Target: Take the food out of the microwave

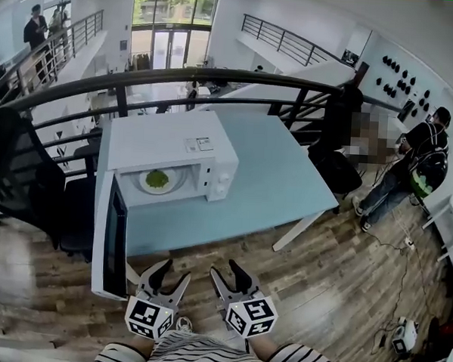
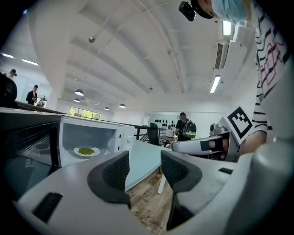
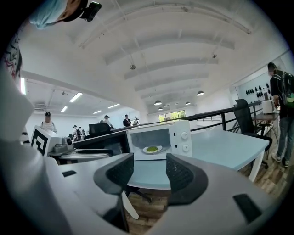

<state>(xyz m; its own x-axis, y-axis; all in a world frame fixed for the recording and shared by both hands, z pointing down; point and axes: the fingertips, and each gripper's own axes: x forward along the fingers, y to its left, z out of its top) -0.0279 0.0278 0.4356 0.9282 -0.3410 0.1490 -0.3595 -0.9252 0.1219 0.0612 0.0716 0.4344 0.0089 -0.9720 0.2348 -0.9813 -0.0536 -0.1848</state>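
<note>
A white microwave (image 1: 168,147) stands on the left part of a pale blue table (image 1: 287,180), its door (image 1: 110,235) swung wide open toward me. Inside sits a white plate with green food (image 1: 158,180), also visible in the left gripper view as the plate (image 2: 86,151) and in the right gripper view as the plate (image 3: 152,149). My left gripper (image 1: 163,274) and right gripper (image 1: 231,273) hover side by side near my body, off the table's front edge, both open and empty.
A black railing (image 1: 179,79) runs behind the table. A black office chair (image 1: 26,181) stands left of the microwave. A person (image 1: 409,167) stands at the right on the wooden floor; cables and gear (image 1: 404,333) lie at lower right.
</note>
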